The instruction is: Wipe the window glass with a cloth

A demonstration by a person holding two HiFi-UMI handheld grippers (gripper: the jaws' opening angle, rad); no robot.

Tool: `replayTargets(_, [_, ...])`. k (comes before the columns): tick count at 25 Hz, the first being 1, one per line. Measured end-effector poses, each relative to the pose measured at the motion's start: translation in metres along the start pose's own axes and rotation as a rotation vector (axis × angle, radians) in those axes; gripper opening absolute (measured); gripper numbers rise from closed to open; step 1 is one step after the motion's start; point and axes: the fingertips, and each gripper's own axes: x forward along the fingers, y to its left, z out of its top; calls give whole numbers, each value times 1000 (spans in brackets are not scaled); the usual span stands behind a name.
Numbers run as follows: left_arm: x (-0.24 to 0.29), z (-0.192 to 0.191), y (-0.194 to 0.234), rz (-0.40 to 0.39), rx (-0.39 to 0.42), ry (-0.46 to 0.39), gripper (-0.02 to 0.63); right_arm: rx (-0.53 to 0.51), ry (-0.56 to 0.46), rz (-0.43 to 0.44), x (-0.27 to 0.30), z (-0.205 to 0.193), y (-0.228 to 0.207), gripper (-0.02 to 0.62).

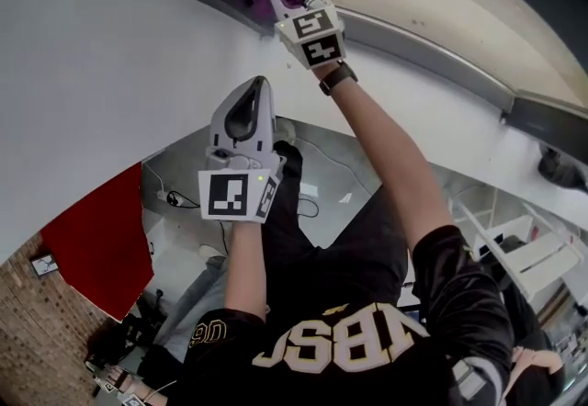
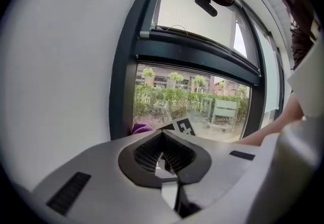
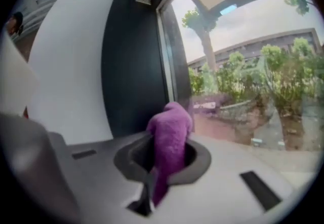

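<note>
Purple cloth [image 3: 171, 134] sits bunched up and clamped between the jaws of the right gripper [image 1: 287, 0]. That gripper is raised to the top centre of the head view. The wad is up against the corner where the window glass [image 3: 243, 86] meets the dark window frame [image 3: 131, 66]. In the right gripper view the cloth stands up out of the jaws at lower centre. Its top is at the left edge of the pane, and a thin tail hangs down through the slot behind the jaws. Through the glass, on the right side of that view, I can see shrubs, trees and a building.

The left gripper [image 1: 254, 92] is held lower, in the middle of the head view, in front of the white wall [image 1: 92, 73] and apart from the window. Its jaws are closed tip to tip with nothing between them. In the left gripper view the ribbed pads [image 2: 147, 153] meet in a point at lower centre. Just above them, the cloth and the right gripper's marker cube [image 2: 183, 125] show at the lower left corner of the pane.

A dark watch [image 1: 337, 77] is on the person's right wrist, and a black shirt [image 1: 349, 340] with pale lettering fills the bottom of the head view.
</note>
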Motion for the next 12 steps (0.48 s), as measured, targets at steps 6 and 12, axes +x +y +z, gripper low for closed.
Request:
replayTargets(6, [14, 5, -15, -12, -9, 15, 18, 98, 45, -123, -62, -25, -73, 37])
replayTargets(12, [40, -6, -125, -115, -7, 30, 18, 208, 40, -322, -216, -63, -193, 37])
